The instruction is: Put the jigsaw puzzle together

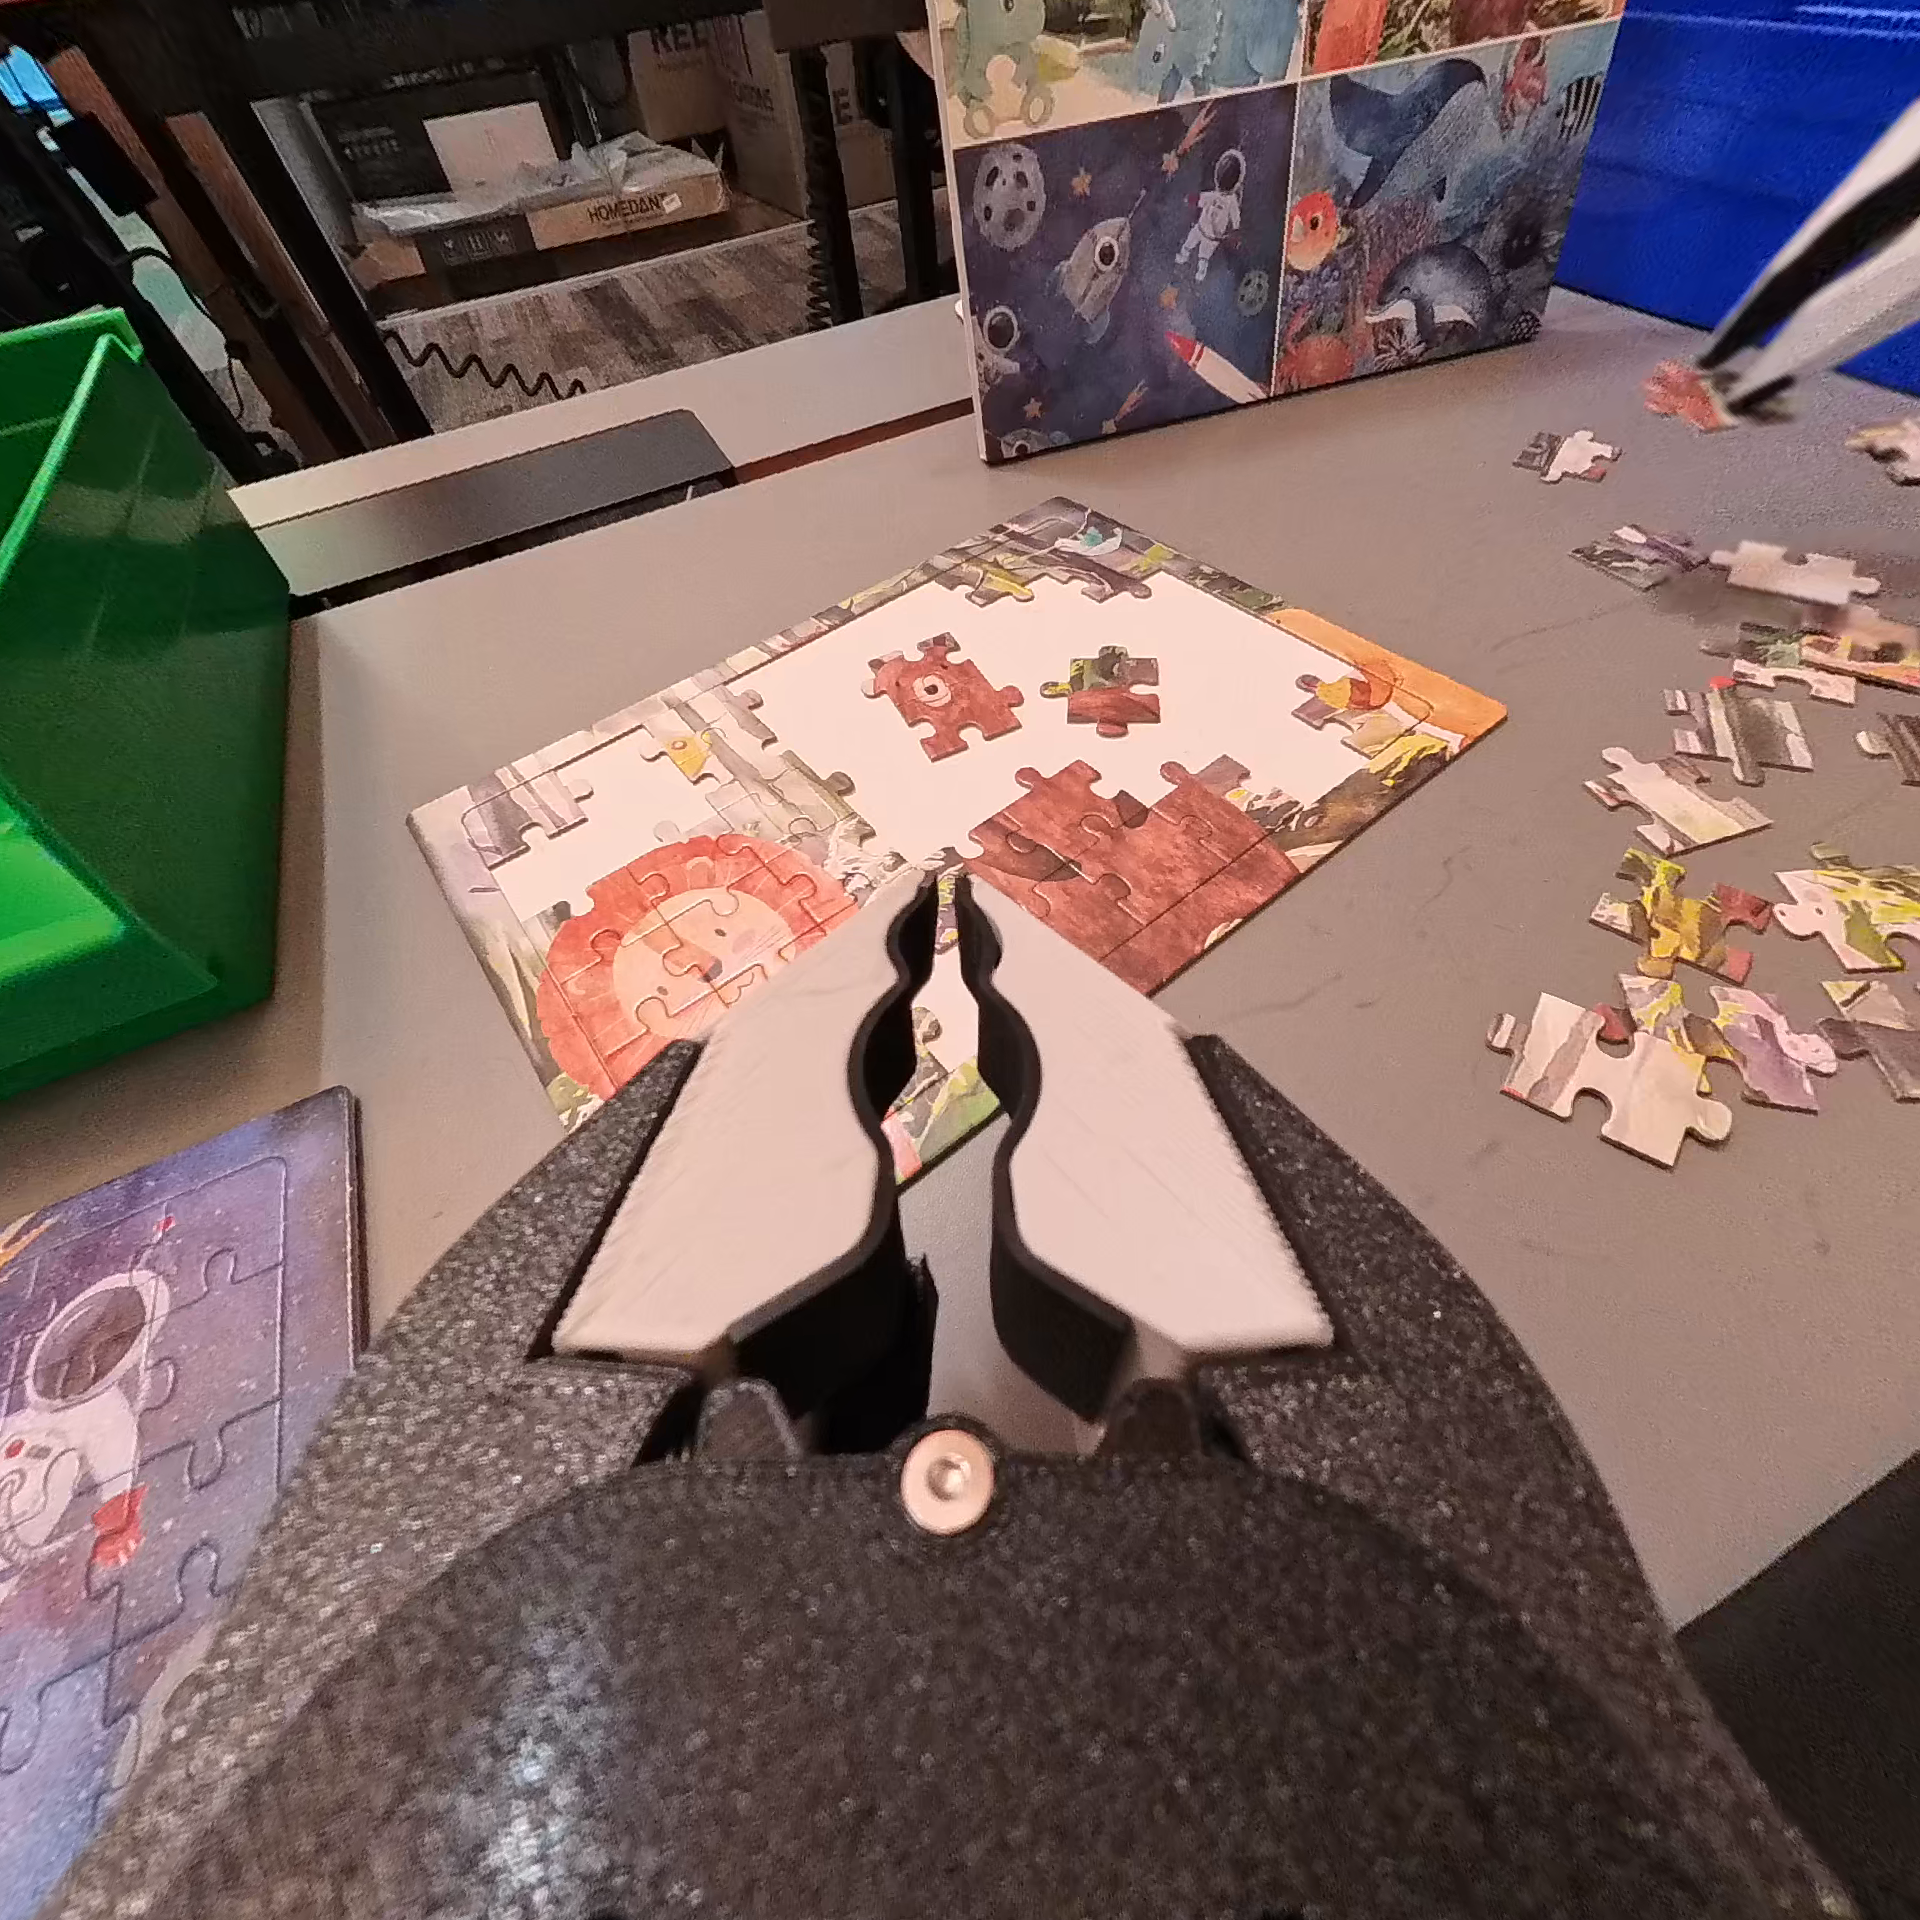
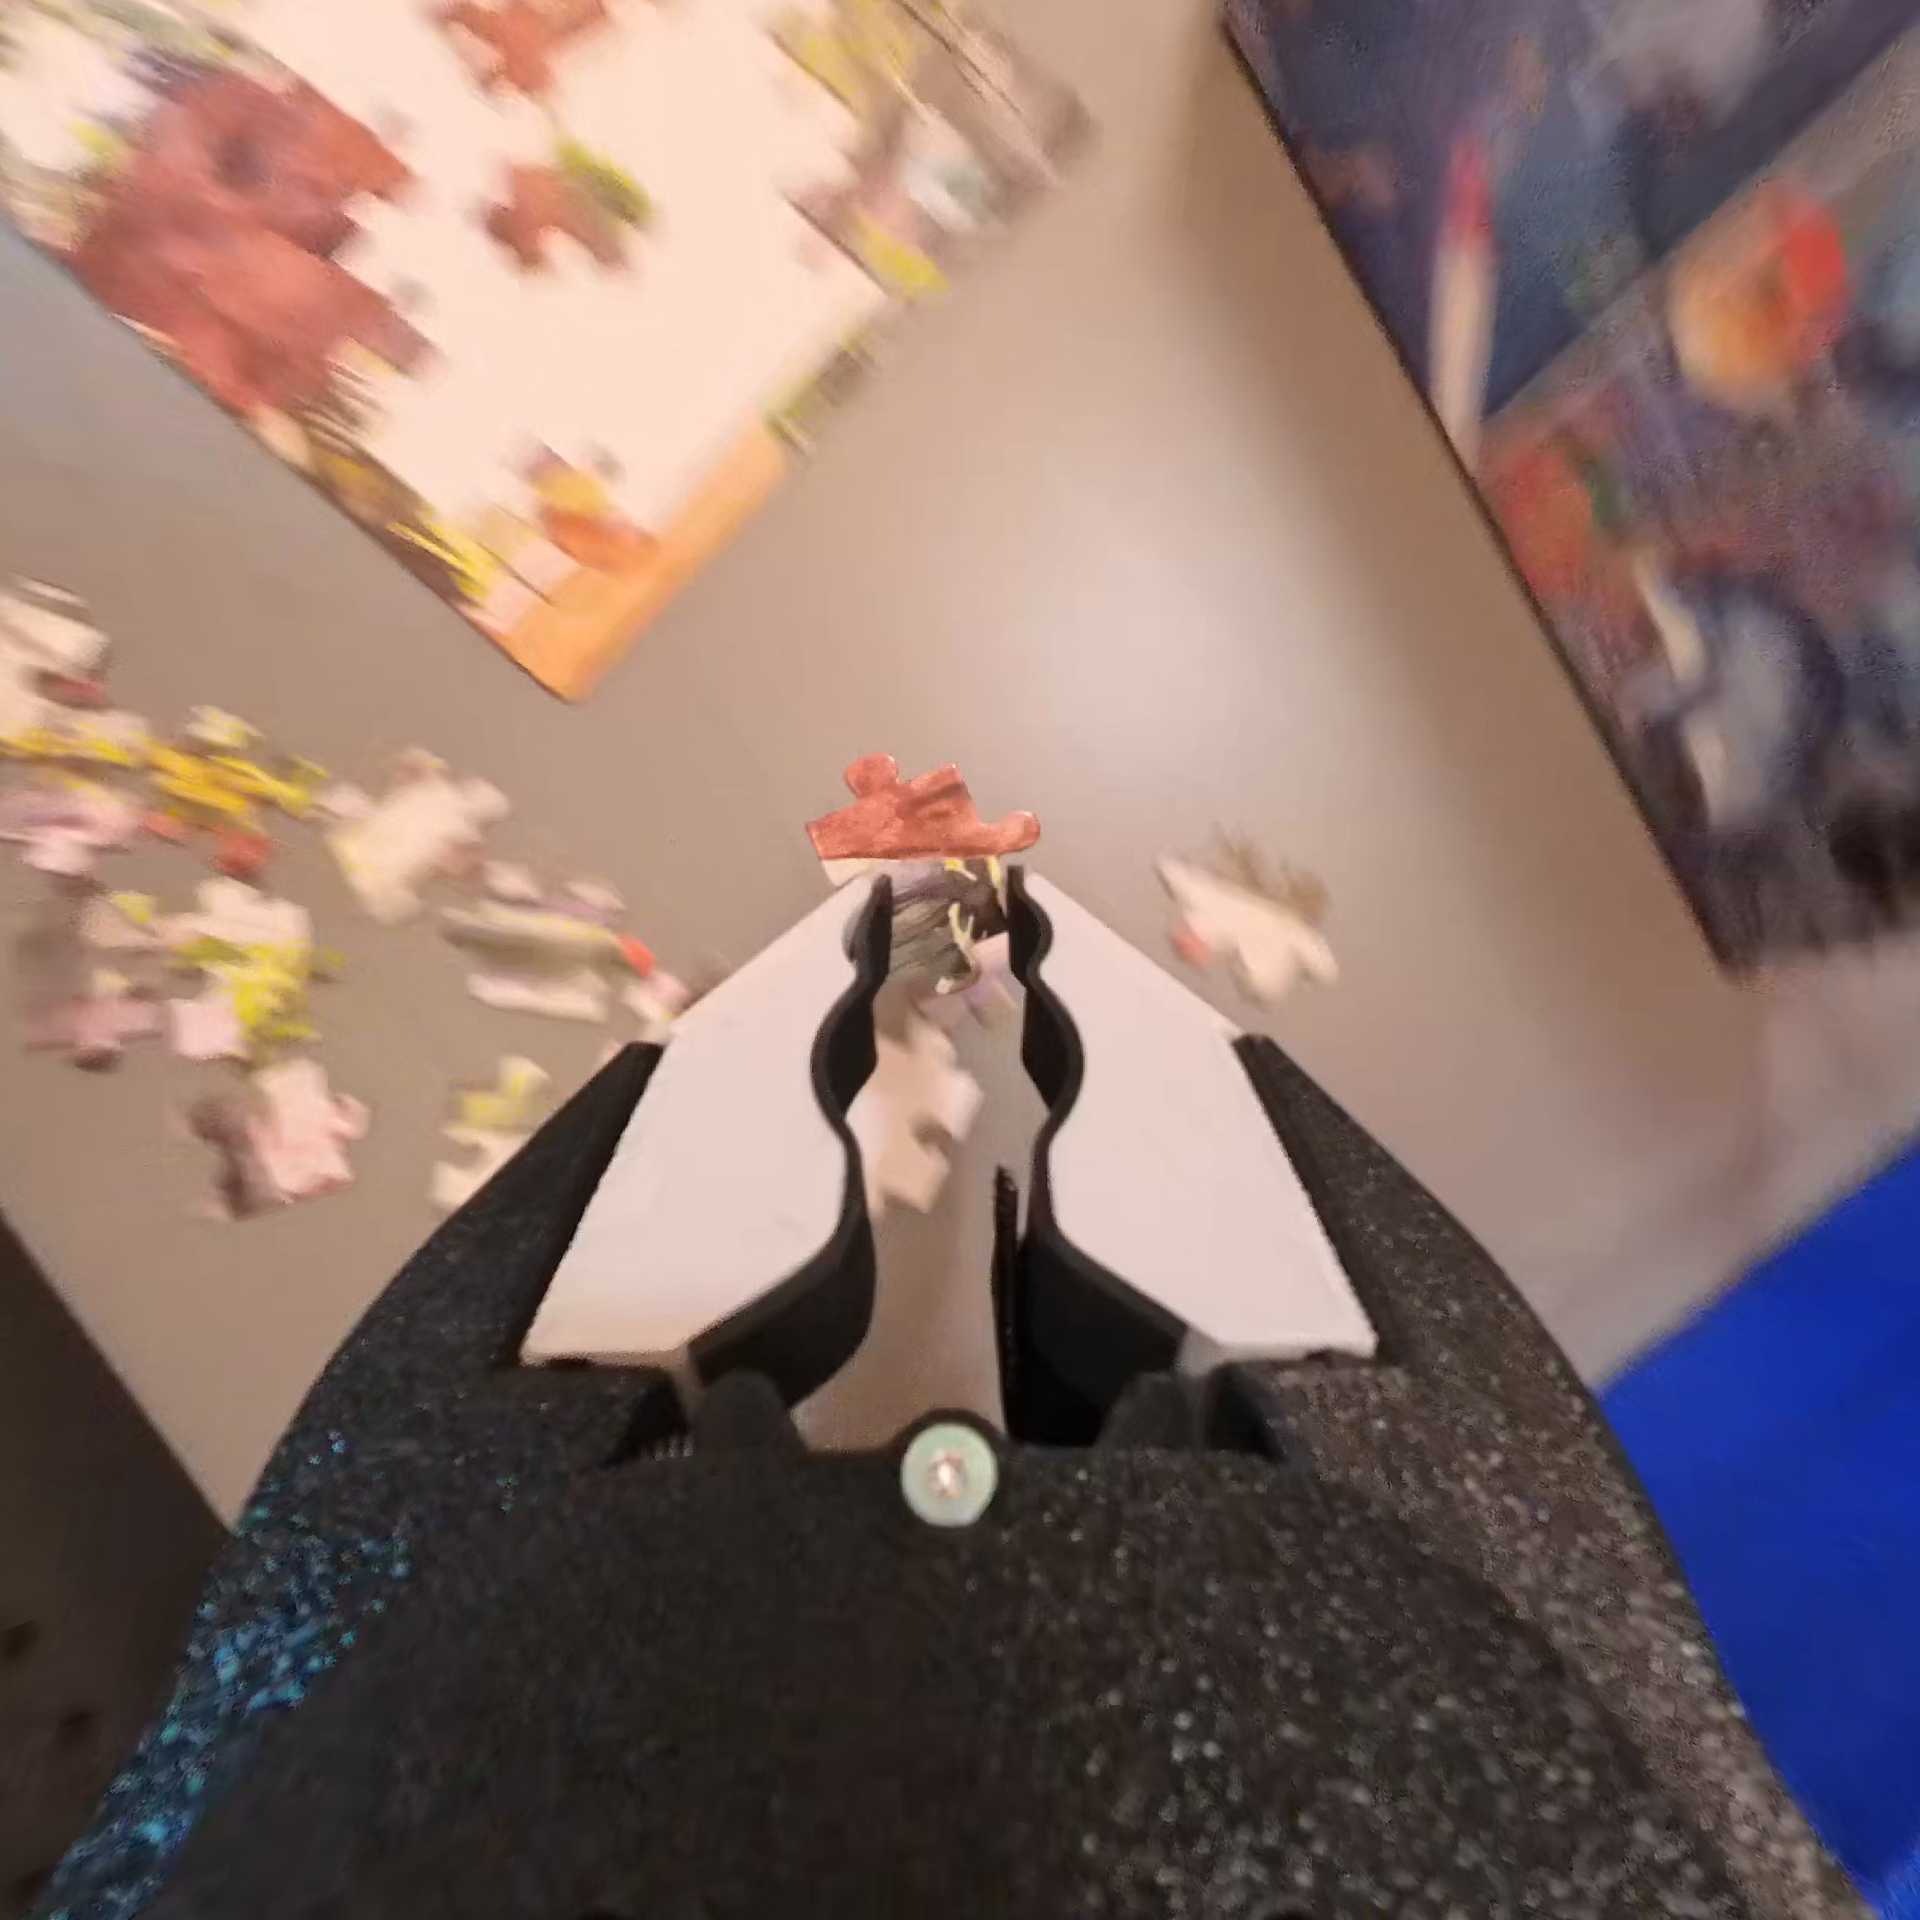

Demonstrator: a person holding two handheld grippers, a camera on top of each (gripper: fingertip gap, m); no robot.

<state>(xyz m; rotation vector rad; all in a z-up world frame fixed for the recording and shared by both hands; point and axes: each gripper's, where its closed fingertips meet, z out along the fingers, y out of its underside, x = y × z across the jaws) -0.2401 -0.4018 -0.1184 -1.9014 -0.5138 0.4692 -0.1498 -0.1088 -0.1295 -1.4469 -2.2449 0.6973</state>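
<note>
Two tools work over a grey desk [image 1: 1403,1351]; the left tool [image 1: 943,883], tips nearly together and empty, hovers above the half-built animal jigsaw board [image 1: 1039,665]; the right tool [image 2: 948,883] pinches a reddish-brown puzzle piece [image 2: 920,821] above scattered loose pieces [image 1: 1683,935]; shelving with boxes [image 1: 540,208] stands behind.

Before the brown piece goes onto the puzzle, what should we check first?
1. Right gripper holds the brown piece: ok, pinched at the tips.
2. Piece lifted off the table: ok.
3. Puzzle board has open white spaces: ok.
4. Left gripper out of the way: not ok, it sits over the board's near edge.
5. Which gap fits the piece: cannot tell.
6. Right view sharp enough to aim: not ok, it is blurred.
</note>
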